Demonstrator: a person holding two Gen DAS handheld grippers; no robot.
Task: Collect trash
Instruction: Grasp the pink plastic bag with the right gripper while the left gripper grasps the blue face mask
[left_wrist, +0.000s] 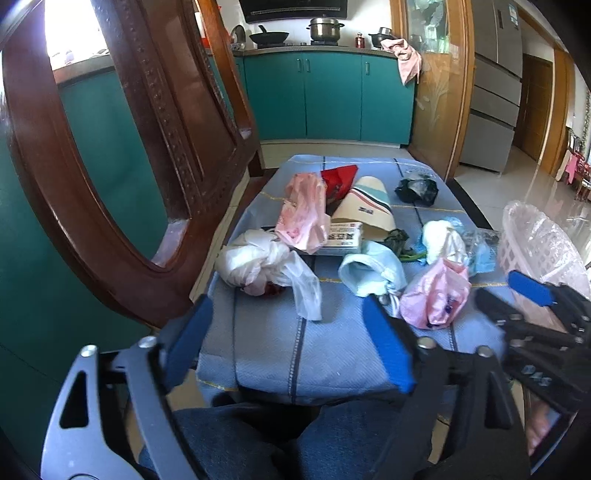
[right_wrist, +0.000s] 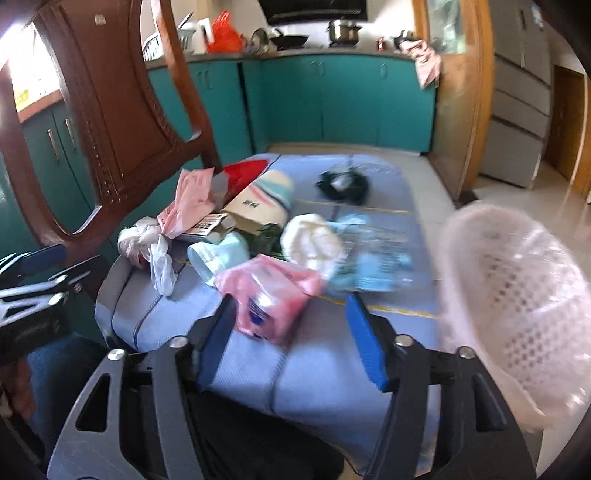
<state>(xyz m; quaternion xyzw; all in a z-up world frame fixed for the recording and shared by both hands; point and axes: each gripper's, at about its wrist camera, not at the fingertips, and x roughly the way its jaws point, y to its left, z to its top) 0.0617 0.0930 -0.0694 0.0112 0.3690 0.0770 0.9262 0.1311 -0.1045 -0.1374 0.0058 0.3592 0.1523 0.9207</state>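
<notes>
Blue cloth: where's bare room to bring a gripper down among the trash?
The near strip of the blue cloth, before the white bag and pink bag, is bare. So is the far right corner past the black bag. The middle is crowded.

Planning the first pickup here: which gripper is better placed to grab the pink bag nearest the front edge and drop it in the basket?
Right. The right gripper is open with the pink bag just ahead of its fingertips, and the basket stands on that side. The left gripper points toward the white bag.
</notes>
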